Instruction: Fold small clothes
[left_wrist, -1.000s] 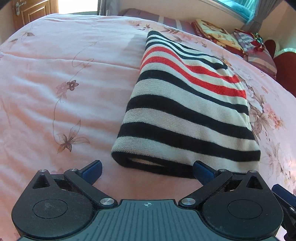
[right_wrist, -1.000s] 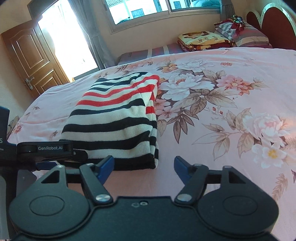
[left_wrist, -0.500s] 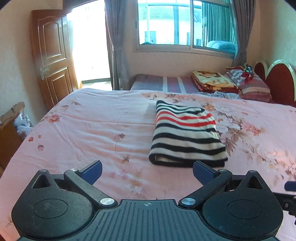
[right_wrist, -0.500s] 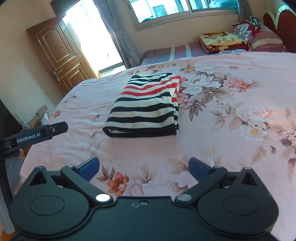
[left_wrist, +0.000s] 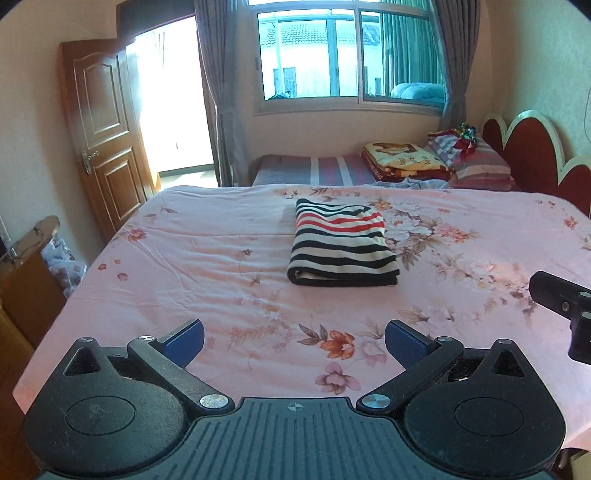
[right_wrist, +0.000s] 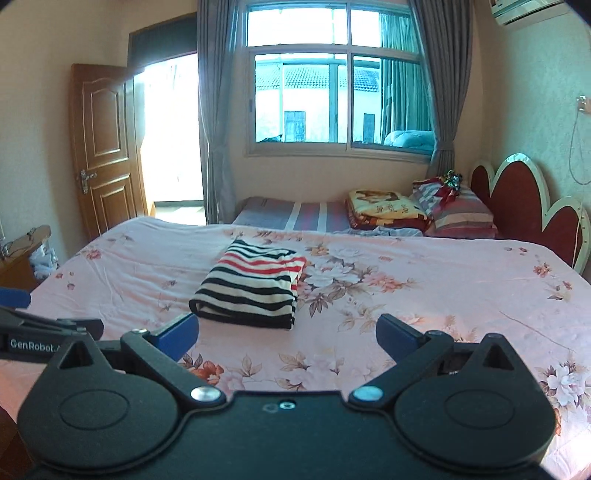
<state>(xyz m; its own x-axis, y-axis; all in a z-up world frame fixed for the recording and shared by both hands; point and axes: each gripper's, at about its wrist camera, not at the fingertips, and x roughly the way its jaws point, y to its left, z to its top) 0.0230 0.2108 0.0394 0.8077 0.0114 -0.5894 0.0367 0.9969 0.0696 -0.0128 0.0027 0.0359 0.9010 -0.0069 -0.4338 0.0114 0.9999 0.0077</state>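
Observation:
A folded striped sweater (left_wrist: 341, 245), black and cream with red bands, lies flat on the pink floral bed cover (left_wrist: 207, 258); it also shows in the right wrist view (right_wrist: 251, 286). My left gripper (left_wrist: 294, 341) is open and empty, well back from the sweater near the bed's front edge. My right gripper (right_wrist: 286, 334) is open and empty, also back from the sweater. The right gripper's body shows at the right edge of the left wrist view (left_wrist: 565, 306). The left gripper shows at the left edge of the right wrist view (right_wrist: 48, 332).
A stack of folded blankets (left_wrist: 402, 160) and pillows (left_wrist: 476, 162) lies at the far side by the red headboard (left_wrist: 532, 155). A wooden door (left_wrist: 107, 147) and a wooden stand (left_wrist: 29, 266) are on the left. A window (left_wrist: 347, 59) is behind.
Both grippers have pulled back and up from the sweater's near edge, so the sweater looks much smaller and the whole room is in view. Both stay open and empty.

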